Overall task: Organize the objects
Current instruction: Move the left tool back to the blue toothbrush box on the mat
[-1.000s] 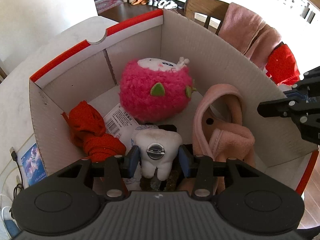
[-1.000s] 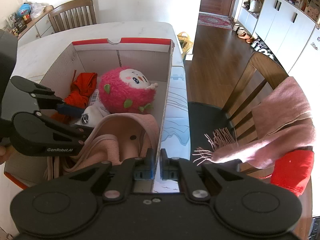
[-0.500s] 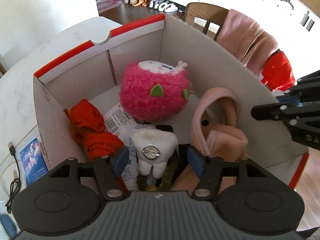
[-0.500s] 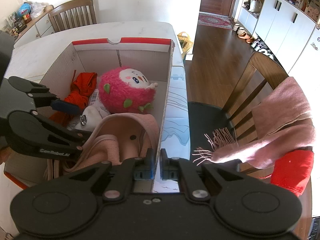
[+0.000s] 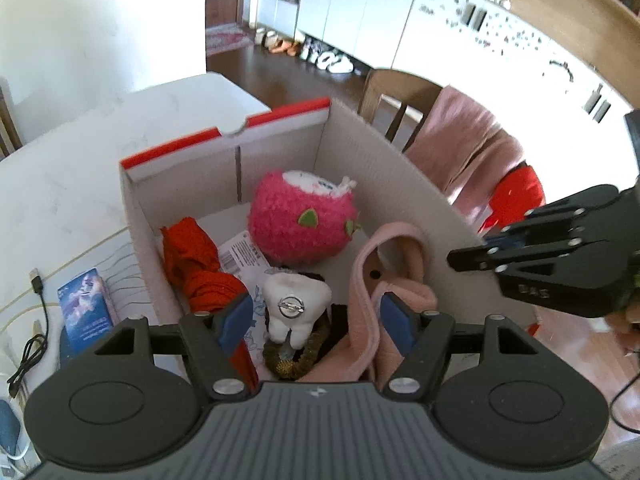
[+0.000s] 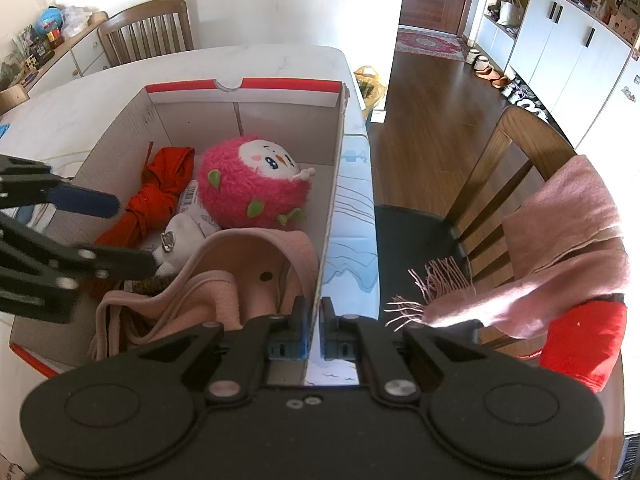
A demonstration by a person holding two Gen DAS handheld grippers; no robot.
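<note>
Spreading left gripper (image 5: pixel 316 318) above white tooth-shaped plush (image 5: pixel 297 307), just let go at six o'clock of fuzzy pink round plush (image 5: pixel 302 219). Pinching right-hand wall of red-rimmed cardboard box (image 6: pixel 332 200) with right gripper (image 6: pixel 315 334), apparently steadying it.

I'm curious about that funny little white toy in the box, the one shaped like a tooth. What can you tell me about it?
The tooth-shaped plush toy is white and soft-looking, with two stubby roots and a silver metal clip pinned to its front. It lies inside the cardboard box, leaning on a dark scrunchie, between the knotted red cloth and the pink garment, in front of the pink fuzzy plush. The left gripper has just been opening; its blue pads stand clear on either side, not touching it.
</note>
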